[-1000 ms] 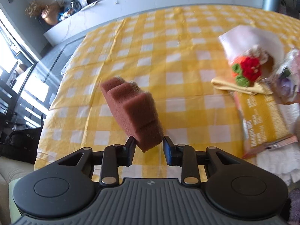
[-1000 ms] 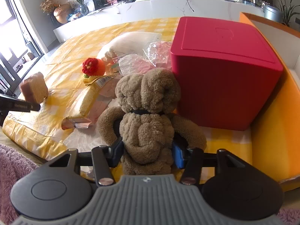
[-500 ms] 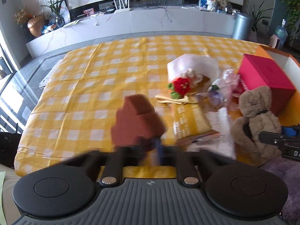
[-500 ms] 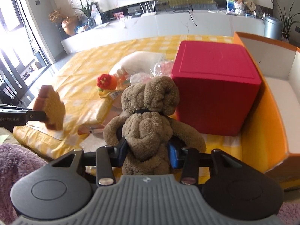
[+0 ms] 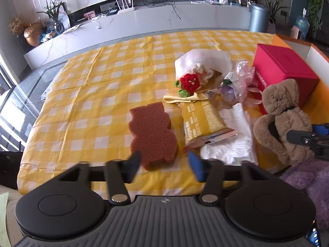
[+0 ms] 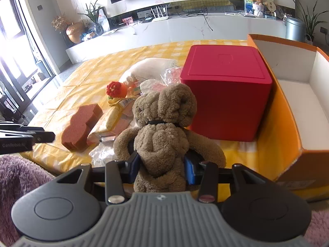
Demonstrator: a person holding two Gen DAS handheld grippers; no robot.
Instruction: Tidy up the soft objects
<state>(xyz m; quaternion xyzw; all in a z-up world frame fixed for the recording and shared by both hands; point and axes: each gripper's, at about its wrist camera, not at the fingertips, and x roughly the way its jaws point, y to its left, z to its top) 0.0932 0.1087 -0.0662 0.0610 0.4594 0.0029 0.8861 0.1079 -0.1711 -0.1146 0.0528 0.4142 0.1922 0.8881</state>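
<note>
1. Living room here, with a long white TV console [image 5: 164,18] running along the back wall and a bench [image 5: 102,78] sitting under a yellow-and-white checked cloth.
2. The brown bear-shaped sponge [image 5: 153,133] is lying flat on the cloth near the front edge, just left of a yellow packet [image 5: 202,121].
3. The left tool [image 5: 164,165] is hanging right over the sponge's near end with its jaws spreading apart. The pads aren't pressing on the sponge, so it's let go.
4. The right tool [image 6: 162,166] is clenching the brown plush toy [image 6: 164,127] around its body, both blue pads digging into the fluff. The toy is sitting upright with its back to that camera, just in front of the red box [image 6: 226,94].
5. An open orange box [image 6: 287,111] with a white inside is sitting beside the red one.
6. A crocheted red flower [image 5: 190,82], some crinkly plastic wrap [image 5: 240,78] and white tissue [image 5: 234,140] are piling up in the middle.
</note>
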